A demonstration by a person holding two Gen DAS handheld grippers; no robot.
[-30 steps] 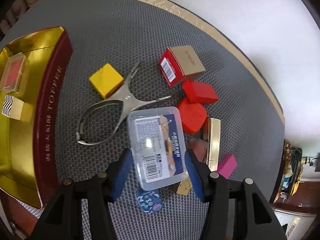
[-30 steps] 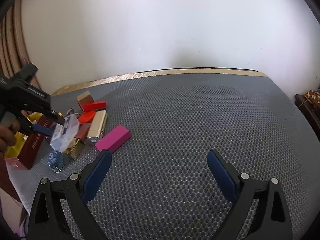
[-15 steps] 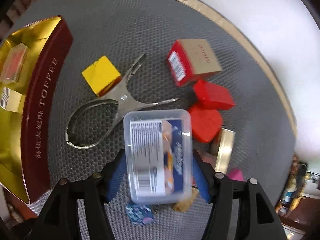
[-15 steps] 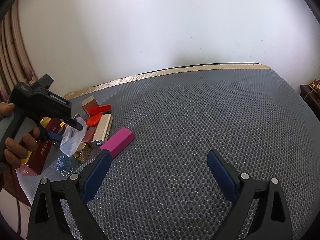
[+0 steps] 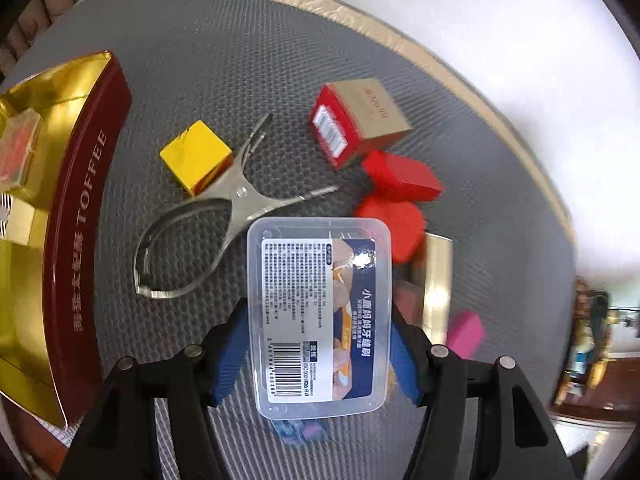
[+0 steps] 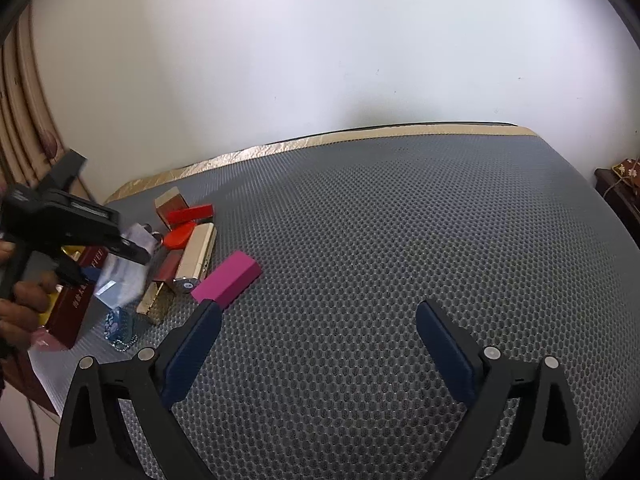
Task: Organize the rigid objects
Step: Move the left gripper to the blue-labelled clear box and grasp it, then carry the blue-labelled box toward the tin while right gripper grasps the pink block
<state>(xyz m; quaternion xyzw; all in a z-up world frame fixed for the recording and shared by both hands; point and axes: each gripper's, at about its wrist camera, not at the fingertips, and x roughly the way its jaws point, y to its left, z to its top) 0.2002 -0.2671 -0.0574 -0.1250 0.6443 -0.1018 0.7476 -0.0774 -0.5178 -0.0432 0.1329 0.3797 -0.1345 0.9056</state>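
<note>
The left gripper [image 5: 318, 344] clamps one clear plastic box [image 5: 318, 312] by its long sides, above the grey mat [image 5: 224, 56]. Beyond it lie one yellow cube [image 5: 196, 156], one metal clip [image 5: 216, 216], two red blocks [image 5: 400, 176], one brown carton [image 5: 360, 120] and one pink block [image 5: 464, 334]. One toffee tin [image 5: 80, 232] sits left. The right gripper [image 6: 320, 354] gapes wide, empty, over bare mat.

At the left of your frame, the red tin's [image 5: 86, 216] side reads "TOFFEE"; the clear box's [image 5: 320, 316] label carries a barcode.
</note>
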